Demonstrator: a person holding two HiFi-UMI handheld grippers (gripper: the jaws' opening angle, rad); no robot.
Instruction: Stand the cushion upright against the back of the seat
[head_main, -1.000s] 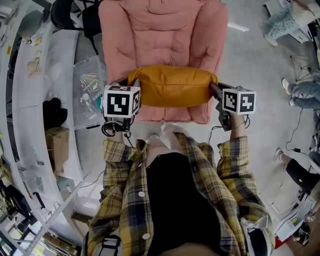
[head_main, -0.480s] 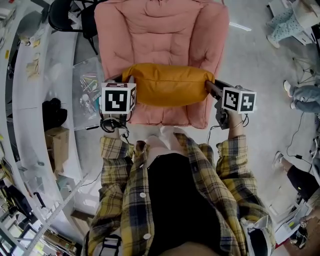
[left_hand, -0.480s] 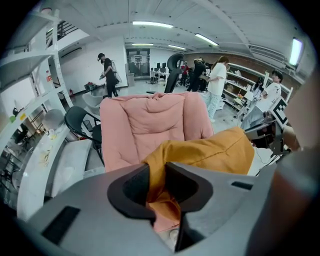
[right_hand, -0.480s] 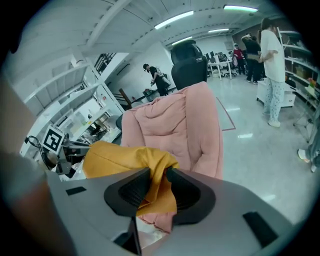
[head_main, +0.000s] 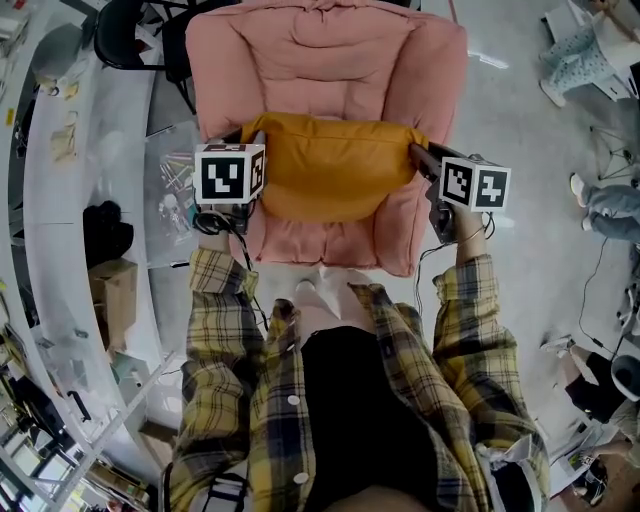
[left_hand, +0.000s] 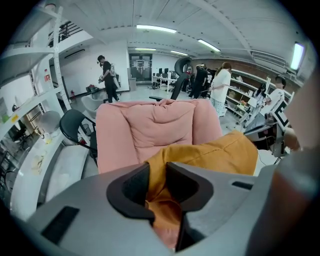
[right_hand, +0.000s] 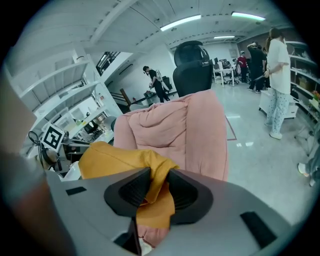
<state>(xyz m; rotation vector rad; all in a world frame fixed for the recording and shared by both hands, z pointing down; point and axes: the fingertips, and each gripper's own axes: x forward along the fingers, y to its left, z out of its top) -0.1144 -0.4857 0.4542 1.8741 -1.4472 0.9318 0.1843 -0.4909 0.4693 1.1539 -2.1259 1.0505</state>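
Observation:
An orange cushion (head_main: 335, 165) lies crosswise on the seat of a pink padded chair (head_main: 330, 60), close to its back. My left gripper (head_main: 252, 137) pinches the cushion's left corner and my right gripper (head_main: 415, 152) pinches the right corner. In the left gripper view, orange fabric (left_hand: 215, 155) bunches between the jaws of the gripper (left_hand: 156, 172), with the chair back (left_hand: 155, 125) behind. In the right gripper view, a fold of the cushion (right_hand: 115, 157) is squeezed in the gripper (right_hand: 156, 180). Both sets of jaws have just been opening somewhat, with fabric still between them.
A curved white desk (head_main: 50, 200) runs along the left, with a clear plastic bag of small items (head_main: 175, 165) and a cardboard box (head_main: 115, 290) beside it. A black office chair (head_main: 130, 30) stands at top left. People's legs (head_main: 600, 190) show at the right.
Both grippers carried the cushion away from the person, deeper over the seat toward the chair back. The cushion now shows more of its broad face.

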